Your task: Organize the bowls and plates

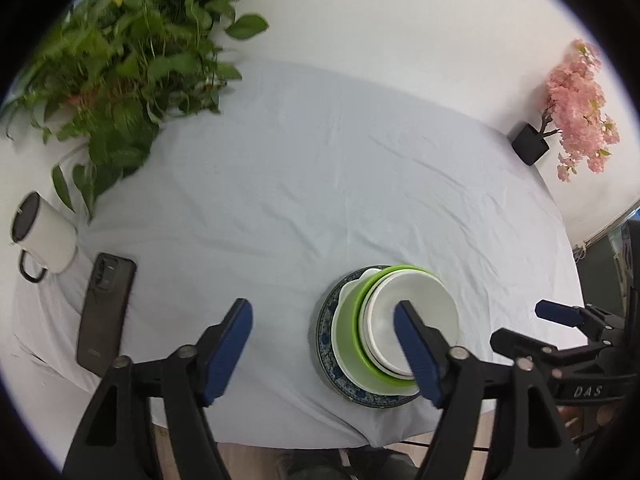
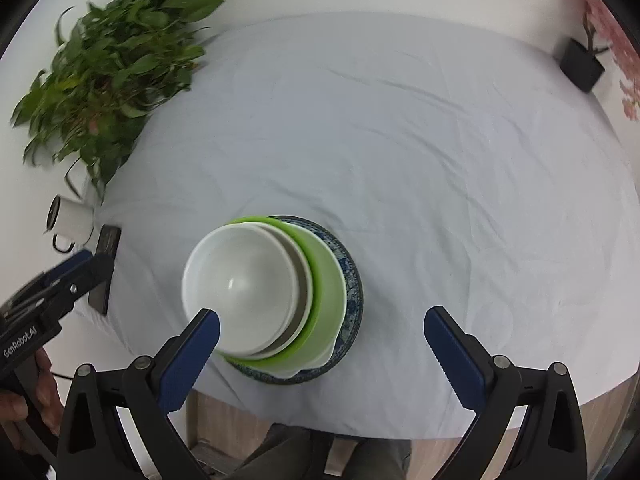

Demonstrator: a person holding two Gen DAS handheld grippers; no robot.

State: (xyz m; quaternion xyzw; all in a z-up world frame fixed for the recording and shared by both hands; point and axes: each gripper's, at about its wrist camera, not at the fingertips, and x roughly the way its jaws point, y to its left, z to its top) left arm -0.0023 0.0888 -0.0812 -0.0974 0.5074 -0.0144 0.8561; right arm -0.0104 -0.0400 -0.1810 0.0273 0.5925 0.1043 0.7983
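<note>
Stack looks built: blue patterned plate [image 2: 352, 280] at the bottom, green bowl [image 2: 326, 280] in it, white bowl [image 2: 240, 276] nested on top, with at least one more white rim showing between the two. It all sits on the tablecloth [image 1: 320, 184] near the table's front edge, roughly mid-width. I see no other plates or bowls loose on the table, so my read is you're at or near done; at most a final straighten, since the bowls sit off-centre on the plate.

Your left gripper [image 1: 324, 352] hangs above the front edge, jaws spread wide, nothing between them. Its right finger overlaps the white bowl in the left wrist view; contact or just in front, can't tell.

Your right gripper [image 2: 322, 352] is likewise wide open and empty, above the front edge just right of the stack, left finger near the white bowl's rim.

Mug [image 1: 44, 236] and phone [image 1: 106, 312] at the left edge, leafy plant [image 1: 120, 64] back-left, pink flower pot [image 1: 530, 144] back-right: all well clear of the stack.
</note>
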